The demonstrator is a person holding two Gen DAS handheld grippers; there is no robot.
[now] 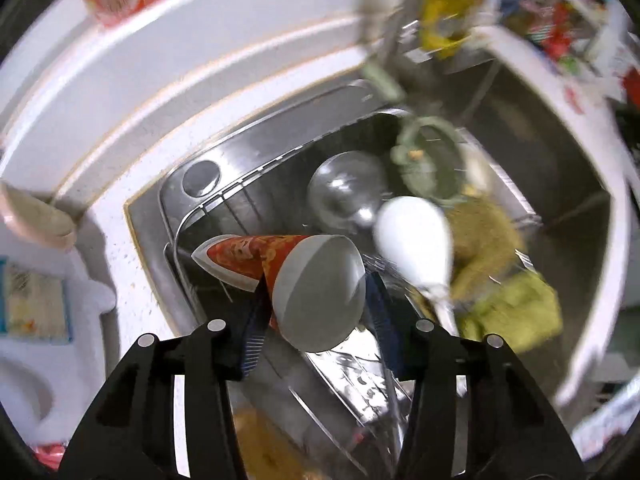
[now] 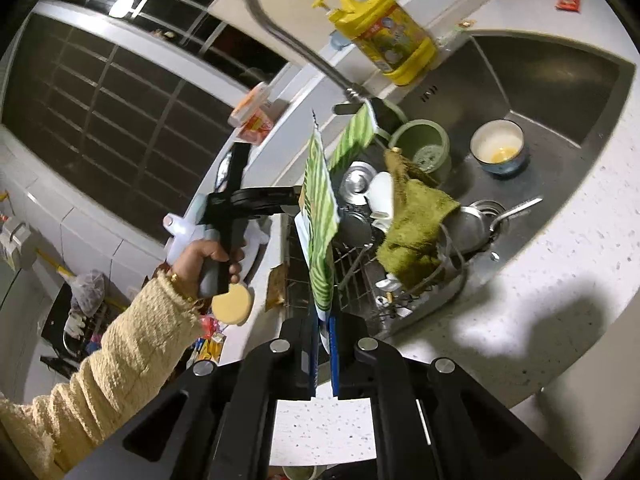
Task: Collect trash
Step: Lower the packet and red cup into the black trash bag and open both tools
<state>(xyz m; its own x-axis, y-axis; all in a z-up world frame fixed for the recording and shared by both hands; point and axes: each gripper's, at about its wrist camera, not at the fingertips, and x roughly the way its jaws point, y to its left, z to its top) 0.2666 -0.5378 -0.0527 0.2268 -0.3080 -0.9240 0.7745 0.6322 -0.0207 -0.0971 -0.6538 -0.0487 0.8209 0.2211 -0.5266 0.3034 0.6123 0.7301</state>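
Note:
In the left wrist view my left gripper point(image 1: 316, 300) is shut on a red patterned paper cup point(image 1: 296, 276), lying sideways with its white open mouth toward the camera, above the dish rack point(image 1: 224, 216) in the sink. In the right wrist view my right gripper point(image 2: 323, 344) is shut on a flat green-and-white striped wrapper point(image 2: 318, 208) that stands upright between the jaws over the rack. The left gripper's black body point(image 2: 256, 200) shows there, held by a hand in a yellow sleeve, just left of the wrapper.
The steel sink point(image 2: 560, 80) holds a blue bowl point(image 2: 500, 148), a green pot point(image 2: 424, 144), steel bowls, a white spoon point(image 1: 416, 240) and an olive cloth point(image 2: 412, 220). A curved faucet point(image 2: 280, 32) and a yellow soap bottle point(image 2: 384, 32) stand behind. The speckled counter point(image 2: 560, 300) lies right.

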